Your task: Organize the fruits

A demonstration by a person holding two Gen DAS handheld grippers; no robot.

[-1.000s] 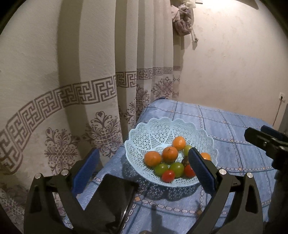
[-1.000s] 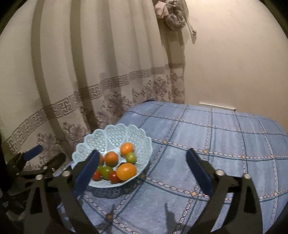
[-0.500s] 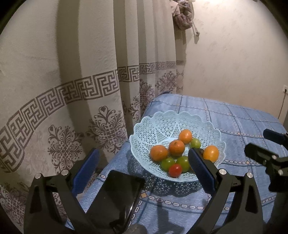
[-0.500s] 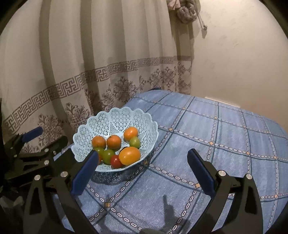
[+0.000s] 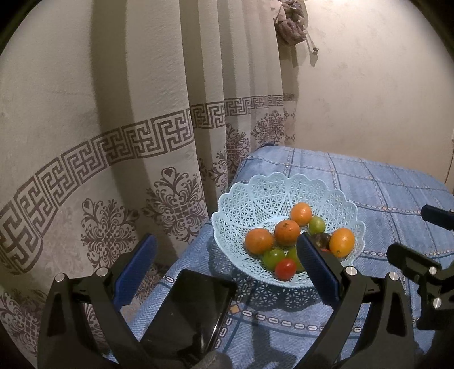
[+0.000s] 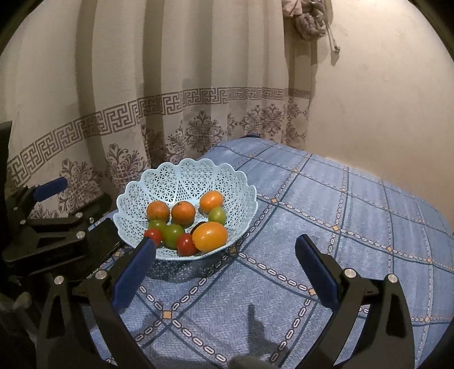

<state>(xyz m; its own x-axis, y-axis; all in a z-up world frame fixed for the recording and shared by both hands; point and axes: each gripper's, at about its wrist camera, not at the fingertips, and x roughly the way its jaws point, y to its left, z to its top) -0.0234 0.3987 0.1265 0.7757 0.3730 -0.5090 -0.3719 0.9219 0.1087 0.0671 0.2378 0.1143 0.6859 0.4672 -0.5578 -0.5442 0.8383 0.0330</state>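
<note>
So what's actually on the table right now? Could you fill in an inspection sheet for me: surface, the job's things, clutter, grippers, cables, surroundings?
Surface: blue patterned cloth, mostly bare on the right.
Job's things: light blue lattice basket near the cloth's left edge, holding orange fruits, green fruits and small red fruits.
Clutter: black phone lying flat beside the basket.
Grippers: left gripper open and empty, short of the basket; right gripper open and empty, over bare cloth.
Cables: one thin cable down the wall at the far right.
Surroundings: patterned curtain, plain wall, tied bundle hanging up top.
</note>
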